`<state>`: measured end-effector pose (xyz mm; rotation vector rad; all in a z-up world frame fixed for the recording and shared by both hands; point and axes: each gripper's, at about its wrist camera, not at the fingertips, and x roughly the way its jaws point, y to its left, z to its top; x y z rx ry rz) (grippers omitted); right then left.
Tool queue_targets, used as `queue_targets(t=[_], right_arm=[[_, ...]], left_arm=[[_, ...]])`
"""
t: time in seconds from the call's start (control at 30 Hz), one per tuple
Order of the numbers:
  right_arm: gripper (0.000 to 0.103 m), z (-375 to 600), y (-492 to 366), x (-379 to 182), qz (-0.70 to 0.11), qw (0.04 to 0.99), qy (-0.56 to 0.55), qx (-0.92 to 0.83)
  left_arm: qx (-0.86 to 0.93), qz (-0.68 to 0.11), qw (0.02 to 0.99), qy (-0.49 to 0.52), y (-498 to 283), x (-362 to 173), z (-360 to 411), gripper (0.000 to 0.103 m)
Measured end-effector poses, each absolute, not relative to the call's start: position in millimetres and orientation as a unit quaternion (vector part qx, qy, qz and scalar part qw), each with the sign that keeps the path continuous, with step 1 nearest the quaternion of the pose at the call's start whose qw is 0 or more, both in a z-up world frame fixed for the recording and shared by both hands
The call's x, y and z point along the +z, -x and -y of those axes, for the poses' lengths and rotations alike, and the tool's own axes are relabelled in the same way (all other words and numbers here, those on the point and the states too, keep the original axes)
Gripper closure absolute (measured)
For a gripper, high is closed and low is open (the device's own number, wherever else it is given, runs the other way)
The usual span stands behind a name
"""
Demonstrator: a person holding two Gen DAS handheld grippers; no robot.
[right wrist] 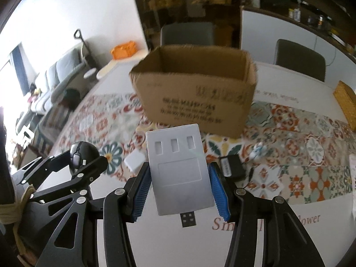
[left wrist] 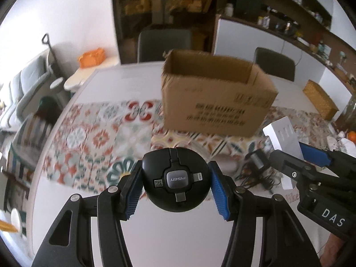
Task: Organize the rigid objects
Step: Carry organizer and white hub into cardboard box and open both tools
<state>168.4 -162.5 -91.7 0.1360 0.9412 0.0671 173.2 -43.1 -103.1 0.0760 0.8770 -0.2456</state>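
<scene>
Open cardboard box (left wrist: pixel 217 93) upright on patterned cloth (left wrist: pixel 93 138) on counter (left wrist: pixel 178 233); visible interior shows bare walls only, floor hidden.

Left hand-held gripper (left wrist: pixel 176 185) raised above counter, blue pads clamped on both sides of round black cable adapter (left wrist: pixel 176 183), box beyond it.

Right hand-held gripper (right wrist: pixel 179 187) alongside, aimed at box, clamped on flat white USB hub (right wrist: pixel 178 166), plug end toward camera.

Black power adapter (right wrist: pixel 231 166) and small white cube charger (right wrist: pixel 134 162) lie on cloth, near box.

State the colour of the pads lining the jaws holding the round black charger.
Blue ribbed pads, clearest in the left wrist view.
</scene>
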Motion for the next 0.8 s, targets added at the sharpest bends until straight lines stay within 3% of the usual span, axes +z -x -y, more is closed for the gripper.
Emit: queue_targets(t=[0.8], right_arm=[[0.051,203.5,-218.1,-12.4,-0.365,0.927,-0.082,-0.015]], left_arm=[[-0.158,-0.340,0.925,-0.058,-253.3,-24.6,87.6,0.047]])
